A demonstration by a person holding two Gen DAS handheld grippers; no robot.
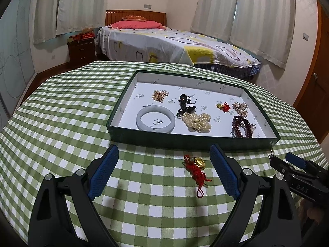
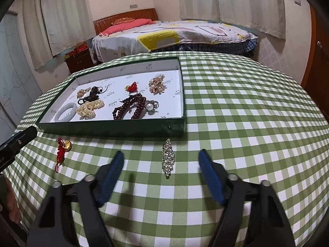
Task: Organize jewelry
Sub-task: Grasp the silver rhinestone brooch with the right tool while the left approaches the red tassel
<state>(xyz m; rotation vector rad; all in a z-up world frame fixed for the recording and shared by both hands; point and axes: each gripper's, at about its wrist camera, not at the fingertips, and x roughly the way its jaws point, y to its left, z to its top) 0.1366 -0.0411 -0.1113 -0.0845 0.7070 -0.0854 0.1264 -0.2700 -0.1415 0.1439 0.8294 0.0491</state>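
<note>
A dark green tray [image 1: 185,141] with a white floor holds a jade bangle [image 1: 155,119], pearl strands [image 1: 197,122], dark red beads [image 1: 241,126], a black piece [image 1: 184,103] and brooches. On the checked cloth in front of it lies a red-cord gold charm [image 1: 196,167], between my open left gripper's [image 1: 164,164] fingers, nearer the right one. It also shows in the right wrist view [image 2: 63,148]. A rhinestone brooch [image 2: 168,157] lies between my open right gripper's [image 2: 161,164] fingers. The tray shows there too [image 2: 115,128].
The table carries a green-and-white checked cloth [image 1: 61,113]. The right gripper's body shows at the right edge of the left wrist view [image 1: 298,170]. A bed [image 1: 174,45], a nightstand [image 1: 81,48] and curtains stand behind the table.
</note>
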